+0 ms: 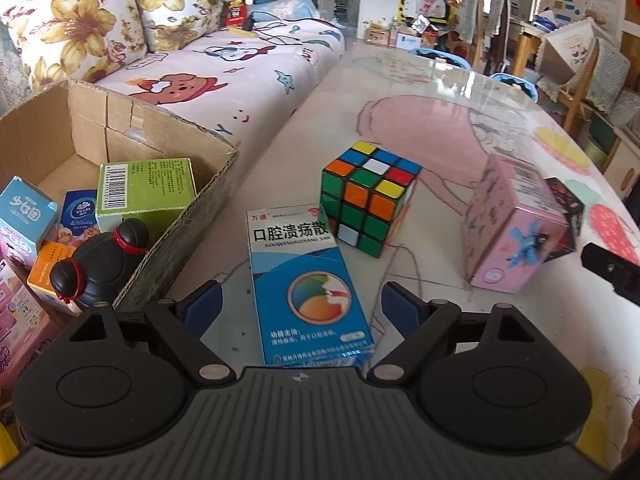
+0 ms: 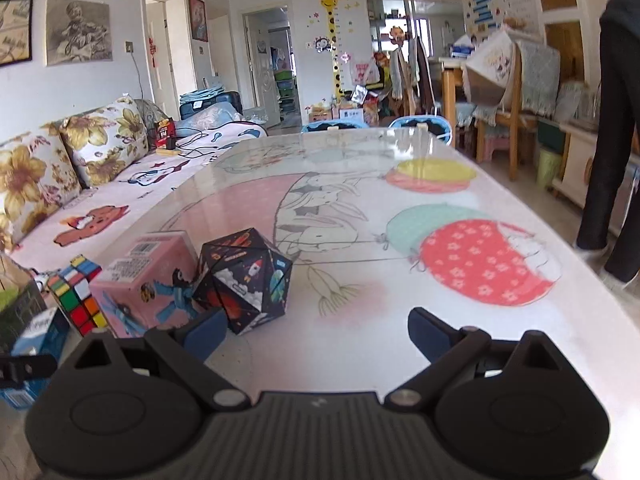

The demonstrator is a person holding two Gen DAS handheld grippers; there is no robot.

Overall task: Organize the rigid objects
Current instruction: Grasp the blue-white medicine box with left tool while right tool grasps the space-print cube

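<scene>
Progress partial: cardboard box point(image 1: 192, 136) left of left gripper point(image 1: 298, 306) holds several items; medicine box point(image 1: 308, 280) sits between its spread, empty jaws; right gripper point(image 2: 318, 330) likewise gaping, cube point(image 1: 370, 196), pink box point(image 2: 146, 280), dark polyhedron point(image 2: 248, 280) ahead-left, unsorted.

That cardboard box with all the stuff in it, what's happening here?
Someone is tidying small things off the table into the cardboard box, using a handheld gripper in each hand. The box already holds several cartons and a black dumbbell. The left gripper is open around a blue medicine box lying flat. The right gripper is open and empty. A Rubik's cube, a pink box and a black space-print puzzle wait on the table.
</scene>
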